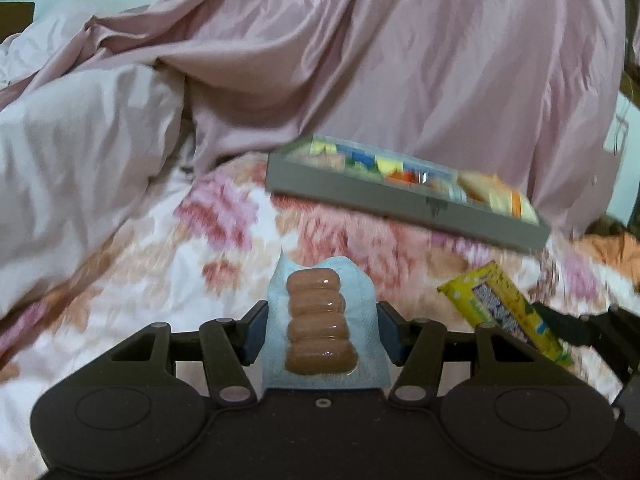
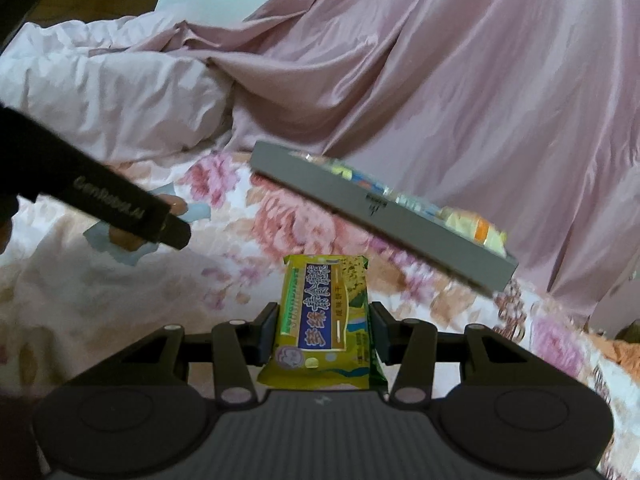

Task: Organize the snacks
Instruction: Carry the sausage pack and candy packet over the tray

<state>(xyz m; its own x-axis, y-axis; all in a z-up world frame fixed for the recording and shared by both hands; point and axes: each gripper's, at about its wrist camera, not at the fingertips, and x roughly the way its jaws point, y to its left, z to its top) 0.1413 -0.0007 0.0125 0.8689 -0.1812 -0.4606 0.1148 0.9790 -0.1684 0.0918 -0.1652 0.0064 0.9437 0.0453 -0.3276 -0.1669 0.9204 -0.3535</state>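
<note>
Left wrist view first: the left gripper (image 1: 322, 330) is clenching a sausage pack (image 1: 320, 326), four little sausages in a pale blue sealed sleeve, both pads pressing its edges. The grey snack box (image 1: 400, 200) is sitting up at one o'clock on the floral bedspread (image 1: 160, 280), already carrying a row of colourful packets (too blurred to name). Down at three o'clock the yellow biscuit packet (image 1: 506, 312) is poking in.

Over to the right wrist view: the right gripper (image 2: 322, 332) is gripping that same yellow biscuit packet (image 2: 324, 320) by its long sides, label up. The snack box (image 2: 376, 212) is lying at one o'clock, tilted across the frame, with the pink duvet (image 2: 440, 80) heaped behind it. The left gripper (image 2: 160, 224) is reaching in at nine o'clock, blue wrapper showing behind its finger.

So both tools are loaded, and this looks like the carry step. Next, each packet likely needs swinging toward one o'clock, lifting over the box wall, and lowering into a free gap.
</note>
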